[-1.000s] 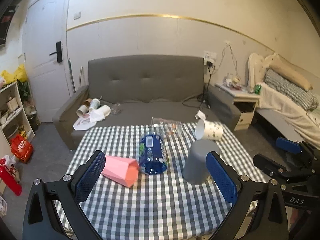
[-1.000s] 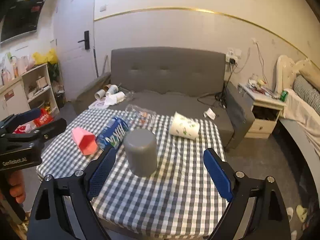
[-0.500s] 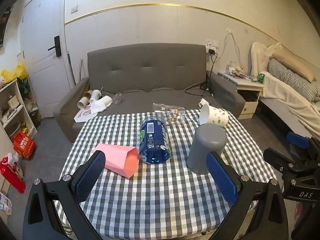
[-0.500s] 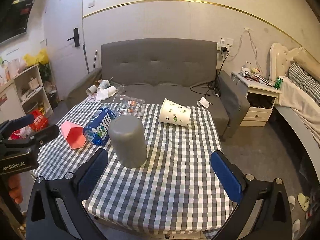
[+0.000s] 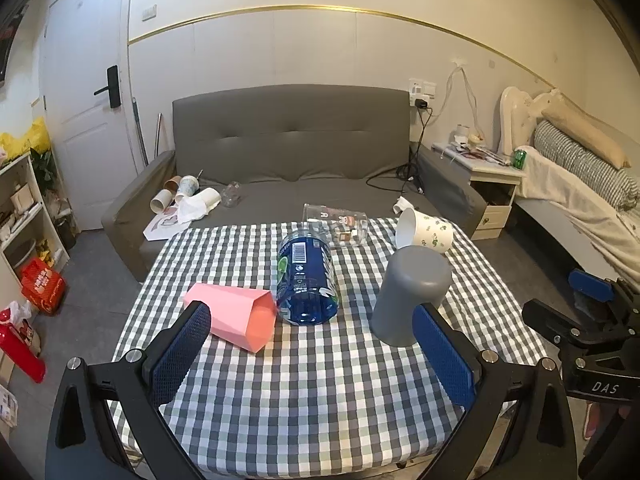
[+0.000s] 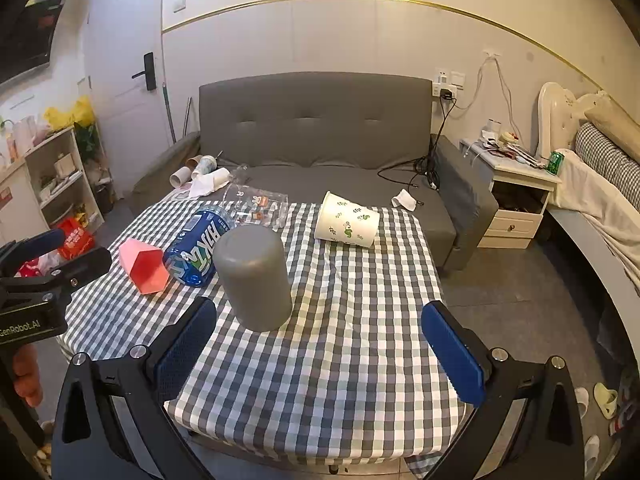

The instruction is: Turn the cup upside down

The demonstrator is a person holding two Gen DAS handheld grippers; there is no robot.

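Observation:
A grey cup (image 5: 410,294) stands upside down on the checked table (image 5: 312,392), and it also shows in the right wrist view (image 6: 254,276). A pink cup (image 5: 232,316), a blue cup (image 5: 306,284), a clear glass cup (image 5: 336,224) and a white leaf-print paper cup (image 5: 426,232) lie on their sides. My left gripper (image 5: 312,354) is open and empty, held back over the table's near edge. My right gripper (image 6: 320,346) is open and empty, near the table's front, just right of the grey cup.
A grey sofa (image 5: 288,148) with loose paper cups (image 5: 188,196) stands behind the table. A nightstand (image 5: 488,184) and bed (image 5: 580,184) are at the right, shelves (image 5: 24,216) at the left. Slippers (image 6: 604,400) lie on the floor.
Both grippers have pulled back and risen from the table. The right gripper's jaws have opened a little wider. The grey cup stands where it was.

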